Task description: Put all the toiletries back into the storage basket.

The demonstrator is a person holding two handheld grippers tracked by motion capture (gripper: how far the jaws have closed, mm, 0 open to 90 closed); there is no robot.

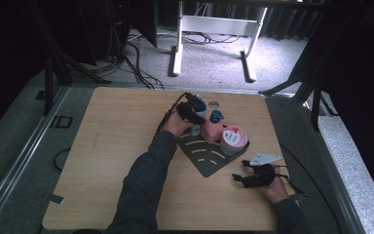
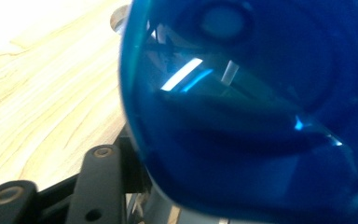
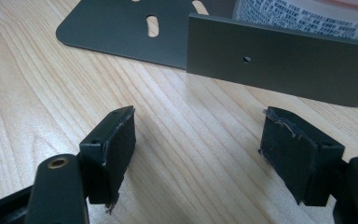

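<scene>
At the bottom of the high view, two dark sleeves come in over a wooden table (image 1: pixel 107 161). Low and to the right, the right gripper (image 1: pixel 243 170) sits just above the wood, next to the near corner of a dark grey tray (image 1: pixel 207 163). The right gripper view shows what the high view cannot: its two black jaws stand wide apart with bare wood between them, and their pads look worn and a bit frayed. Just past them in that view is the tray's low grey wall (image 3: pixel 279 65) with a tiny hole in it, and behind the wall, at the top edge, peeks a white label with small print. Farther up in the high view, near the middle, the tray holds a pink bottle (image 1: pixel 210 129) with a blue cap, and a round tub (image 1: pixel 233 139) with a pink and white lid stands just to its right. The left gripper (image 1: pixel 192 109) is at the far left end of the tray, right by a blue cup (image 1: pixel 200 105). From up high the cup is small and partly hidden by the hand. In the left gripper view the blue cup (image 2: pixel 261 116) is huge and shiny, very close to the camera. One black jaw pokes up at the lower left of that view. I cannot tell if the jaws press on the cup.
</scene>
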